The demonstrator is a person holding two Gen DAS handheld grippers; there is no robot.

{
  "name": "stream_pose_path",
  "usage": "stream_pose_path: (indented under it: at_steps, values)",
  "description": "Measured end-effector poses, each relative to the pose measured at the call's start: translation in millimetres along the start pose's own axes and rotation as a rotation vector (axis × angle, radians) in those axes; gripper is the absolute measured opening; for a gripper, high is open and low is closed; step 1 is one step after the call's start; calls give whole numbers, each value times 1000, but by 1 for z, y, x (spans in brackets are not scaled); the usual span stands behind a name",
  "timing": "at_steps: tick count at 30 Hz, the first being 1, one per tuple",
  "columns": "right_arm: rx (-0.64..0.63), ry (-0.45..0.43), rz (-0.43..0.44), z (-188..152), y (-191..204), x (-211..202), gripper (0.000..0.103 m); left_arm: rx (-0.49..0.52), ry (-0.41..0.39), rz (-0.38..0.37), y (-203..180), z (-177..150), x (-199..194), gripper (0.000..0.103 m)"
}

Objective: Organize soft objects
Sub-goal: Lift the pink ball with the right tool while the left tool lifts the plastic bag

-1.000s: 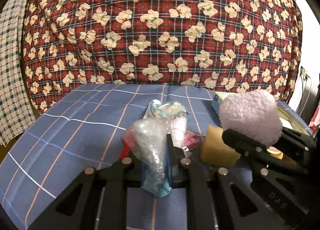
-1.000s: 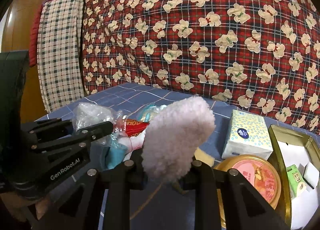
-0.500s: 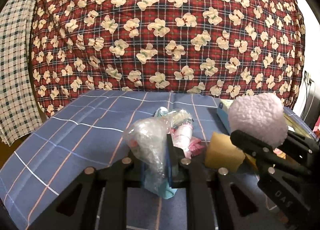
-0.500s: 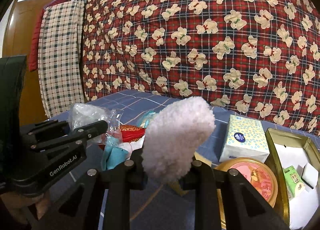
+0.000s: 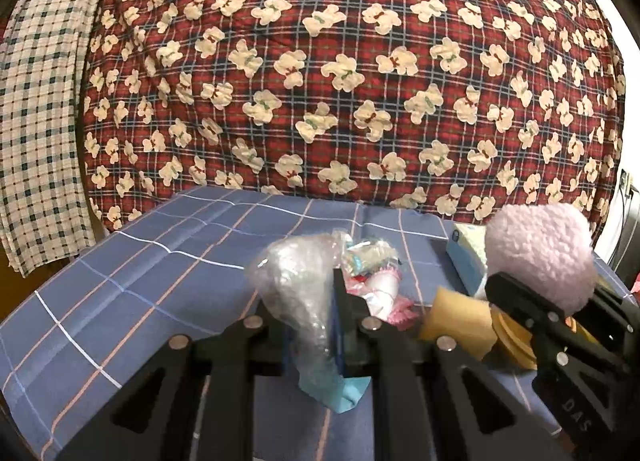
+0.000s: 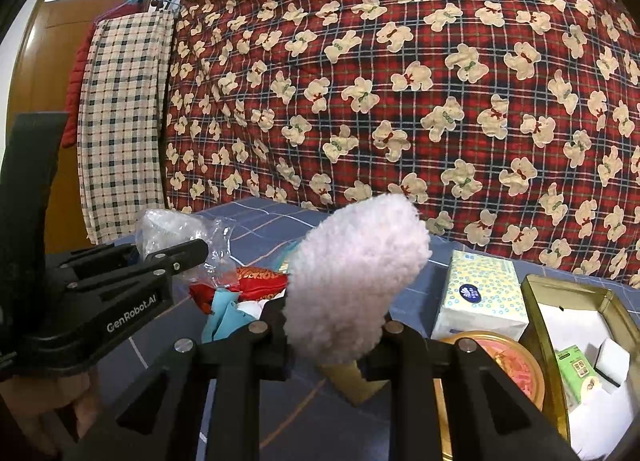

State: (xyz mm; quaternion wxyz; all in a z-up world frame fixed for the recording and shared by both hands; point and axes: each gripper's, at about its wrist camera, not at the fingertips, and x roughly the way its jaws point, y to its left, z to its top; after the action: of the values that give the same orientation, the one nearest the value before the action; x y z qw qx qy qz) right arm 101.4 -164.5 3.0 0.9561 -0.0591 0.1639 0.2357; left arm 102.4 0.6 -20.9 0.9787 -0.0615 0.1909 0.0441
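My left gripper (image 5: 310, 317) is shut on a clear crinkled plastic bag (image 5: 298, 281) with a teal piece (image 5: 340, 391) hanging below it, held above the blue checked cloth (image 5: 132, 277). It also shows in the right wrist view (image 6: 176, 253). My right gripper (image 6: 334, 325) is shut on a pale pink fluffy pad (image 6: 356, 277), lifted above the cloth; the pad also shows in the left wrist view (image 5: 540, 253). A heap of soft packets (image 5: 376, 281) and a yellow sponge (image 5: 456, 321) lie on the cloth between the grippers.
A tissue pack (image 6: 480, 297), a round orange tin lid (image 6: 508, 365) and an open gold tin (image 6: 536, 301) with small items stand at the right. A red bear-print quilt (image 5: 340, 81) rises behind. A checked cloth (image 6: 120, 121) hangs at the left.
Both grippers have risen with their loads; the cloth and the heap sit lower in both views. The holds are unchanged.
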Motion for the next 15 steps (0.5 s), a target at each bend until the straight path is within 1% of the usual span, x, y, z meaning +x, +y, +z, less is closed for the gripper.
stream_pose_path:
  at_steps: [4,15]
  values:
    - [1,-9,-5,0,-1,-1,24,-3,-17,10,-1,1,-1,13]
    - [-1,-11,-6,0,-1,-2,24,-5,-22,20,-1,3,-1,13]
